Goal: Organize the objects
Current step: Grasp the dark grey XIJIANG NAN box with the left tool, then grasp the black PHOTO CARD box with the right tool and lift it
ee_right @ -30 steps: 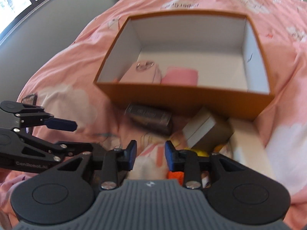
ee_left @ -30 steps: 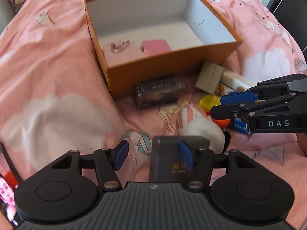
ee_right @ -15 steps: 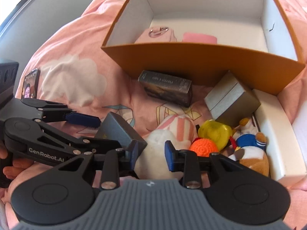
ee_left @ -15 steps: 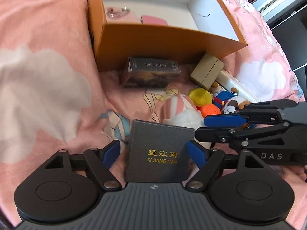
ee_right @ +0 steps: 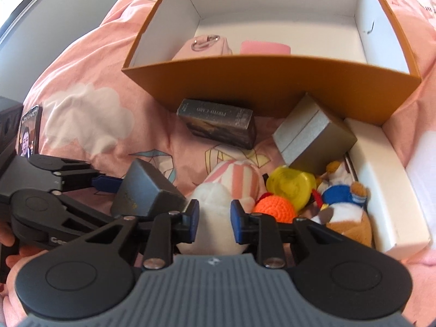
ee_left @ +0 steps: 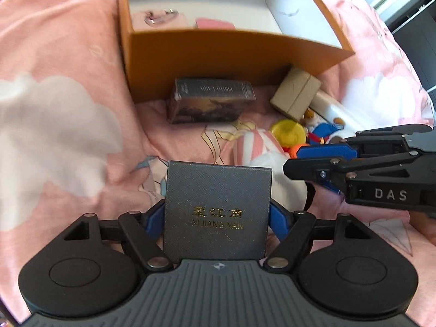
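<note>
A dark grey box with gold lettering (ee_left: 218, 190) stands between the blue pads of my left gripper (ee_left: 216, 215). The jaws are closing and both pads touch its sides. In the right wrist view the box (ee_right: 147, 188) sits tilted in that gripper. My right gripper (ee_right: 214, 218) hovers over a white and pink plush (ee_right: 231, 182). Its jaws are closing, with the white fluff showing between the pads but no clear squeeze. Beyond lies the open orange box (ee_right: 272, 81), holding a pink pouch (ee_right: 207, 46) and a pink pad (ee_right: 264, 47).
On the pink bedspread before the orange box lie a dark printed carton (ee_right: 220, 125), a grey box (ee_right: 313, 136), a yellow toy (ee_right: 291, 185), an orange crochet ball (ee_right: 275, 207), a bear doll (ee_right: 343, 204) and a long white box (ee_right: 381, 190). A photo card (ee_right: 30, 130) lies far left.
My left gripper tipped down over the dark grey box, spread wide, then brought its pads to the box's sides. My right gripper sank toward the plush and its jaws narrowed a little.
</note>
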`<state>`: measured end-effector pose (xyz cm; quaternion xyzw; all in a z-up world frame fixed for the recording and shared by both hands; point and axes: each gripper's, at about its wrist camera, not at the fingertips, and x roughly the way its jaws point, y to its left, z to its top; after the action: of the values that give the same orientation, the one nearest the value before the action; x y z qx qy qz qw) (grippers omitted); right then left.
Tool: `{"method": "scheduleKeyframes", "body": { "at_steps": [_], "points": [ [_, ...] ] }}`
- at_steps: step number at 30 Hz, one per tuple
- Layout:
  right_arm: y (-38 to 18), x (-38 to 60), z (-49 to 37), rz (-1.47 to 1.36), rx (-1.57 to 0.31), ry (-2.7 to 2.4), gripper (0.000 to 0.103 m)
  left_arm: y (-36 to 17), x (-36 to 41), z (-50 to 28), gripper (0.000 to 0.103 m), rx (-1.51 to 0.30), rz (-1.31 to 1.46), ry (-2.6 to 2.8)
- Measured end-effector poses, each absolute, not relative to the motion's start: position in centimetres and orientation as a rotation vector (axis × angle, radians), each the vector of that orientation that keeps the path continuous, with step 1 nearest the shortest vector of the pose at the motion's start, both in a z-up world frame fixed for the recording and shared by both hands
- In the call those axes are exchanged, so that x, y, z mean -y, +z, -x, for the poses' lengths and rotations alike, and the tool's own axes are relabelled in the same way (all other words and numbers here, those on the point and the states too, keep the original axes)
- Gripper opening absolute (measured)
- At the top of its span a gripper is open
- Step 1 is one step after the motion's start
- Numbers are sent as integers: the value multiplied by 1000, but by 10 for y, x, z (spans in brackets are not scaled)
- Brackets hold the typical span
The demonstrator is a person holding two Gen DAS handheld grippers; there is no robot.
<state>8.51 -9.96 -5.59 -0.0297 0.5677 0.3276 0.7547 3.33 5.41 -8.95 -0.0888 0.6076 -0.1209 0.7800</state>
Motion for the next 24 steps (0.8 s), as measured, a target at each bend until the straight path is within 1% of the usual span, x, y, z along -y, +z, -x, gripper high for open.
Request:
{"method": "scheduleKeyframes", "body": {
  "at_steps": [2, 3, 5, 7, 10, 13, 17, 22, 24],
  "points": [
    [-53, 99, -89, 84, -1211, 717, 31, -82, -55, -33, 87, -1291, 185, -237],
    [-51, 97, -91, 97, -1195, 718, 35, -79, -56, -33, 87, -1281, 182, -222],
    [-48, 94, -96, 126, -1164, 725, 35, -72, -58, -34, 87, -1259, 183, -193],
    [-45, 91, -101, 151, -1125, 742, 41, -64, -60, -38, 87, -1235, 178, -161],
    [-42, 80, -110, 241, -1051, 792, 46, -55, -60, -44, 87, -1202, 134, -106],
    [-44, 64, -118, 358, -985, 835, 46, -51, -58, -51, 87, -1186, 85, -63],
    [-51, 44, -120, 524, -905, 865, 46, -54, -60, -59, 87, -1183, 101, -41],
    [-68, 27, -112, 689, -867, 873, 46, -57, -61, -64, 87, -1180, 97, -26],
    [-77, 23, -110, 745, -881, 845, 46, -58, -62, -65, 87, -1180, 91, -20]
  ]
}}
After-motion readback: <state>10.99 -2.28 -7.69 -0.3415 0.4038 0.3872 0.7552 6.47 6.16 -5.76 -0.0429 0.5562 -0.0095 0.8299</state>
